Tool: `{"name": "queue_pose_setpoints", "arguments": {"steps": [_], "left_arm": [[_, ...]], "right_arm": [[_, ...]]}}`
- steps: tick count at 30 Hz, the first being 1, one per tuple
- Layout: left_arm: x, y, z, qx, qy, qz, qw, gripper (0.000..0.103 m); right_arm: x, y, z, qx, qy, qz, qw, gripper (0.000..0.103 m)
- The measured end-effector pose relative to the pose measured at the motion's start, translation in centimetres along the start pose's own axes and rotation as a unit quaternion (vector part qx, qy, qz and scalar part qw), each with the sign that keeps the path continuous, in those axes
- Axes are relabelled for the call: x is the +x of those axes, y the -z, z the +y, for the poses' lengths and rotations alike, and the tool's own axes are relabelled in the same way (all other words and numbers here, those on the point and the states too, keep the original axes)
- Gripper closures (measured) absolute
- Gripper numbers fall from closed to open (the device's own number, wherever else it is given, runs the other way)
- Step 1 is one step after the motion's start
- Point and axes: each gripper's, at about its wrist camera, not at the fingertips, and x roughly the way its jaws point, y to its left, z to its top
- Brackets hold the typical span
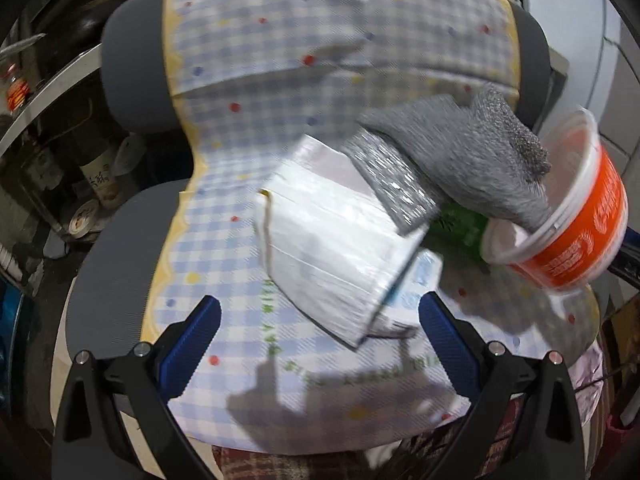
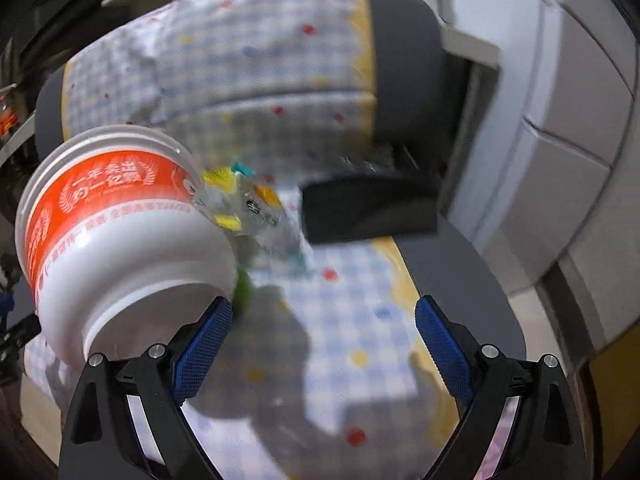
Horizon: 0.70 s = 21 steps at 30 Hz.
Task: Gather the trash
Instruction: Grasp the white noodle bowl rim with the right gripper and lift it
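Observation:
An orange-and-white plastic tub [image 1: 576, 216] lies tipped on the checked chair cover [image 1: 240, 184], its mouth toward a grey sock [image 1: 472, 152] that hangs into it. A white foil-lined wrapper [image 1: 332, 252] and a silver packet [image 1: 392, 184] lie in front of my left gripper [image 1: 320, 344], which is open and empty. In the right wrist view the tub [image 2: 120, 232] lies on its side just left of my right gripper [image 2: 324, 344], which is open and empty. Colourful clear wrappers [image 2: 252, 204] lie beside the tub's rim.
The checked cloth covers a grey office chair [image 1: 132, 88] with its backrest behind. A green packet [image 1: 460, 224] lies under the sock. A black armrest [image 2: 368, 208] and white cabinet [image 2: 560, 140] stand to the right. Cluttered shelves [image 1: 52, 152] stand at the left.

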Motion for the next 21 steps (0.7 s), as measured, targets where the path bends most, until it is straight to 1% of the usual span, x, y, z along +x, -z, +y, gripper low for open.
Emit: {"name": "queue_pose_setpoints", "arguments": {"steps": [3, 5, 7, 9, 10, 12, 14, 16, 19, 21], "left_arm": [[0.3, 0.5, -1.1, 0.007, 0.004, 0.007, 0.9999, 0.007], [0.6, 0.9, -2.6, 0.018, 0.017, 0.014, 0.9996, 0.007], [1.1, 1.4, -4.4, 0.037, 0.027, 0.02, 0.9988, 0.007], [1.8, 2.0, -6.0, 0.045, 0.038, 0.028, 0.9979, 0.007], [2.2, 2.3, -6.8, 0.05, 0.045, 0.036, 0.9971, 0.007], [2.4, 2.6, -7.7, 0.053, 0.05, 0.038, 0.9966, 0.007], [2.4, 2.4, -8.1, 0.06, 0.045, 0.034, 0.9966, 0.007], [2.4, 2.0, -8.1, 0.058, 0.042, 0.025, 0.9971, 0.007], [1.7, 1.2, -8.0, 0.055, 0.05, 0.002, 0.9972, 0.007], [1.2, 0.9, -7.9, 0.057, 0.05, -0.015, 0.997, 0.007]], "right_arm": [[-0.7, 2.3, -1.3, 0.015, -0.006, 0.02, 1.0, 0.011], [-1.0, 3.9, -1.5, 0.028, -0.032, 0.041, 0.998, 0.011], [-1.1, 4.9, -1.5, 0.04, -0.058, 0.052, 0.996, 0.011], [-0.6, 5.5, -0.8, 0.047, -0.064, 0.058, 0.995, 0.011], [-0.2, 5.5, -0.5, 0.045, -0.061, 0.059, 0.995, 0.011], [0.2, 5.4, -0.6, 0.048, -0.054, 0.051, 0.996, 0.011], [0.4, 5.1, -1.2, 0.043, -0.024, 0.041, 0.998, 0.011], [-0.3, 4.9, -2.5, 0.039, 0.022, 0.02, 0.999, 0.011], [-2.0, 5.0, -5.1, 0.05, 0.042, -0.006, 0.998, 0.011], [-3.5, 5.4, -6.8, 0.063, 0.035, -0.028, 0.997, 0.011]]}}
